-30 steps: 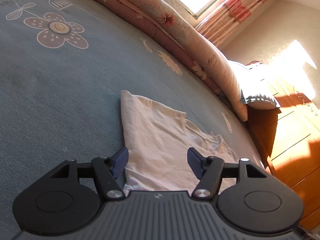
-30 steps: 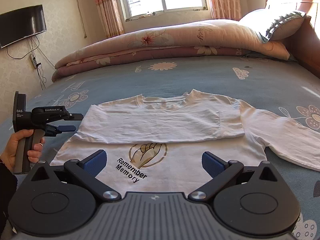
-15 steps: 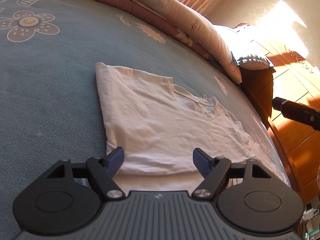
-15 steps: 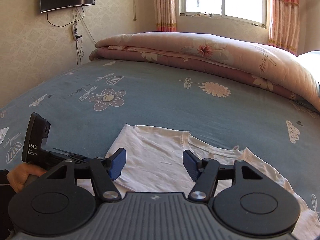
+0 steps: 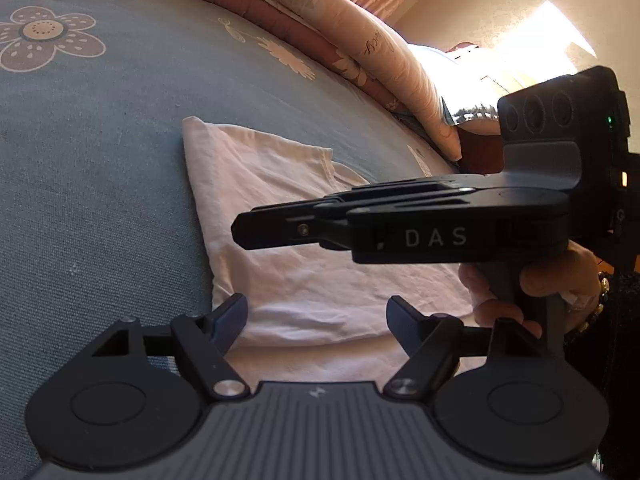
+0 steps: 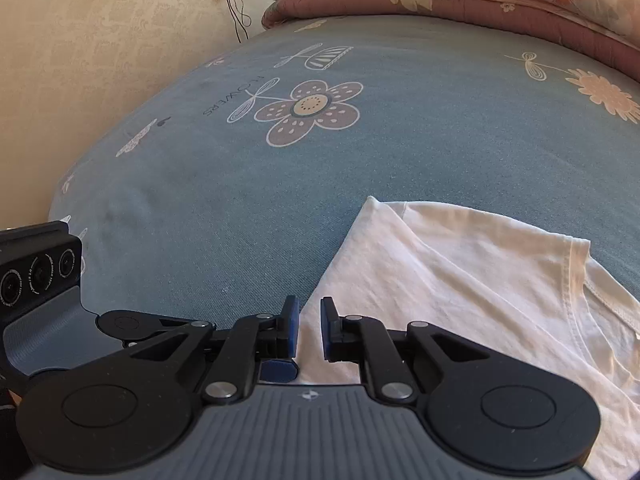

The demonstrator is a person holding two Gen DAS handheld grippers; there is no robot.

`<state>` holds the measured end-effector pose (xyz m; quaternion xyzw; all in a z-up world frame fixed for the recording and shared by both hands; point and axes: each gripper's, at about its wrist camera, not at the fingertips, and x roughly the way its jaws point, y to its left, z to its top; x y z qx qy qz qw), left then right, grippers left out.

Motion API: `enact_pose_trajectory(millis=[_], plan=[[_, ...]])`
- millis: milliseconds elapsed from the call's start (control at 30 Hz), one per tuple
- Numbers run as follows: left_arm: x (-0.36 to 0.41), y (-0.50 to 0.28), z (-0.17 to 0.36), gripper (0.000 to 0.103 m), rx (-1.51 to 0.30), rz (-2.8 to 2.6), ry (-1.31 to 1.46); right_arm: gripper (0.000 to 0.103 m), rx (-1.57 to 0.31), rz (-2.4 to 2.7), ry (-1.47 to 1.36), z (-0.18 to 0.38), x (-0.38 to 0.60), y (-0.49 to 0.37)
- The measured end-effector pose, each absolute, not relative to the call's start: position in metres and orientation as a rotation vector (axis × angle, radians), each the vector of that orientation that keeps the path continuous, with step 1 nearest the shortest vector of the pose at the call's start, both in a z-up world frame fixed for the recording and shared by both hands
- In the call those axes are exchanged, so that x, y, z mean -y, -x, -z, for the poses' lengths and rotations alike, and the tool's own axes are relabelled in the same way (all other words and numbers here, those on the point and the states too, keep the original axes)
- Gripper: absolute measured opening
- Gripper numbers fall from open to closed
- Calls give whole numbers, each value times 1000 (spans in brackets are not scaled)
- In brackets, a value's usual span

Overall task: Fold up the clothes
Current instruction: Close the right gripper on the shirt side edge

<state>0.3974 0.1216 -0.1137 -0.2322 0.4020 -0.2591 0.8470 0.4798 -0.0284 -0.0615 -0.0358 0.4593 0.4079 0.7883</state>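
- Two blue pads of the left gripper (image 5: 316,322) stand wide apart, released, above the folded white shirt (image 5: 288,216) on the blue bed sheet (image 5: 100,168).
- From the right wrist, the right gripper (image 6: 309,330) is closing over the shirt's (image 6: 460,272) left edge; a narrow gap remains, pads not pressing.

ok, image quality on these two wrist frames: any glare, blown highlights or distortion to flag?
Left wrist view: sunlit wall at top right is blown out to white, the right gripper crossing the frame is a dark silhouette. Right wrist view: even, soft light, white shirt keeps its seam detail. Both: strong fisheye bend in the bed, dark corners.
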Motion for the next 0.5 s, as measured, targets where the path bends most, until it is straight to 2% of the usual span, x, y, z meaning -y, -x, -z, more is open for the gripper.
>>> enact_pose_trajectory(millis=[133,267,500], plan=[[-121,-397,115,77,-849,549,486,14,-1007,-883,82,75,19,-485],[-121,-398,115,77,-849,552,487,5,-957,-854,138,84,7,-495],[-123,-399,115,77,-849,557,499,5,-863,-818,185,89,-15,-523]])
